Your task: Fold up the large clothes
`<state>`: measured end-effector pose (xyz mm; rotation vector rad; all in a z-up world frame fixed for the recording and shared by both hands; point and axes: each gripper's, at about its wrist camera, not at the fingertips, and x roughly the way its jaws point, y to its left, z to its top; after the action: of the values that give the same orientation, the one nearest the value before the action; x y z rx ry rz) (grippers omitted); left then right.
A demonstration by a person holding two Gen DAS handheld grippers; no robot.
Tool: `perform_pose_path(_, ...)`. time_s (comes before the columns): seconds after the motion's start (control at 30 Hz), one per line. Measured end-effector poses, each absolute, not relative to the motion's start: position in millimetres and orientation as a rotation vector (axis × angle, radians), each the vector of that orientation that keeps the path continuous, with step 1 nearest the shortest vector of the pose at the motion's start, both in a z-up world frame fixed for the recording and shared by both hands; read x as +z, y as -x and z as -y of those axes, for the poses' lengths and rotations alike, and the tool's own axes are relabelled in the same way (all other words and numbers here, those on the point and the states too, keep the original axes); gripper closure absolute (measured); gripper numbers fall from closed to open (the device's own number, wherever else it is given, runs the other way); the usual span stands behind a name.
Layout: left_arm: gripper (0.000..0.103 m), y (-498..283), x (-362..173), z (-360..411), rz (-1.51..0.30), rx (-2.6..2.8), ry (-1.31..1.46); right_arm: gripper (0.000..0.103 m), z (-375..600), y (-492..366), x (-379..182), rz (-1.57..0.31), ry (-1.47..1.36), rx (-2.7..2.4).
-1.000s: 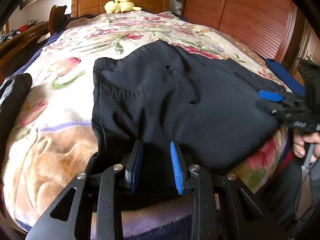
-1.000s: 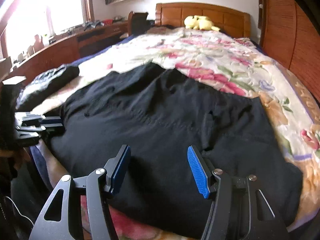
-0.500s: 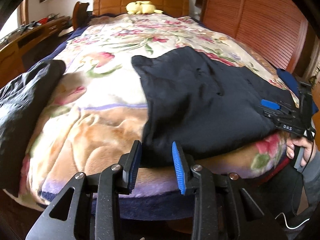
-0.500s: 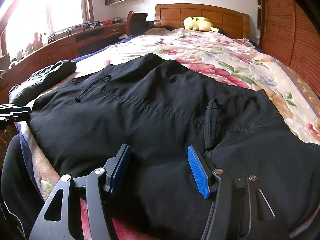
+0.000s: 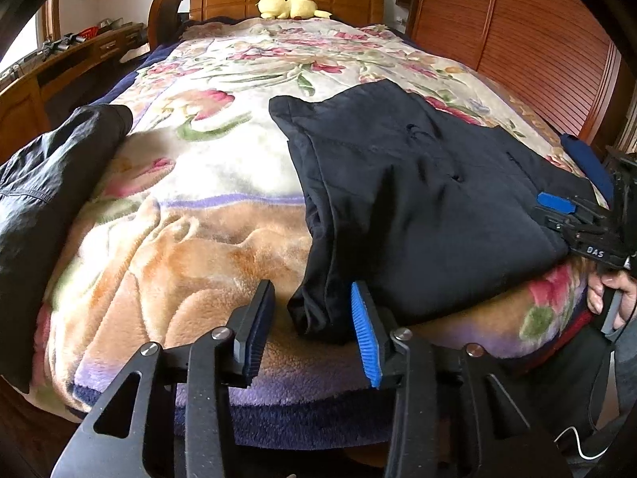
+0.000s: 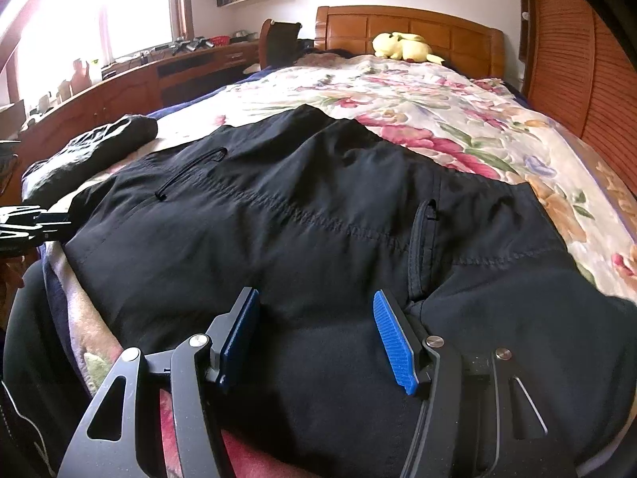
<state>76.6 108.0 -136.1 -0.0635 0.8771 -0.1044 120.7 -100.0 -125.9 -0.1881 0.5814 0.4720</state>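
Black trousers (image 5: pixel 418 199) are lying folded at the near edge of the bed (image 5: pixel 199 239).

The left tongs (image 5: pixel 312 330) are opening, hovering over the trousers' near-left corner with the hem between the pads but not pinched. The right tongs (image 6: pixel 316 338) are standing partly apart above the cloth near the belt loop, gripping nothing. A second dark garment (image 5: pixel 51 175) is lying at the bed's left edge, and a yellow plush toy (image 5: pixel 290 6) is sitting by the headboard.

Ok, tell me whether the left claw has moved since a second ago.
Yes. The left claw has slid left off the black trousers to their left edge, over the blanket, jaws opening.
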Motion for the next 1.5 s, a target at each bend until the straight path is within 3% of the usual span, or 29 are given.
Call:
perform_pose_path(0.3,0.060,-80,-138,-104,-0.885,-0.105,0.046,0.042,86,-96,-107,-0.566,0.233,0.532)
perform_pose_path(0.6,0.061,-80,-138,-107,-0.895,-0.147,0.134,0.041,82,-106,-125,-0.600,0.264,0.550)
perform_pose_path(0.67,0.069,-85,-135,-106,-0.903,-0.190,0.163,0.041,81,-108,-129,-0.594,0.264,0.547)
perform_pose_path(0.7,0.082,-87,-132,-102,-0.900,-0.191,0.137,0.041,79,-109,-130,-0.585,0.273,0.543)
perform_pose_path(0.73,0.088,-89,-127,-97,-0.887,-0.192,0.106,0.041,79,-110,-131,-0.579,0.278,0.540)
perform_pose_path(0.87,0.093,-92,-103,-81,-0.831,-0.208,0.070,0.040,80,-111,-133,-0.578,0.244,0.546)
perform_pose_path(1.2,0.095,-120,5,42,-0.622,-0.439,-0.154,0.040,133,-93,-105,-0.534,0.210,0.460)
perform_pose_path(1.5,0.095,-158,7,191,-0.626,-0.676,-0.285,0.040,252,-63,-91,-0.528,0.115,0.226)
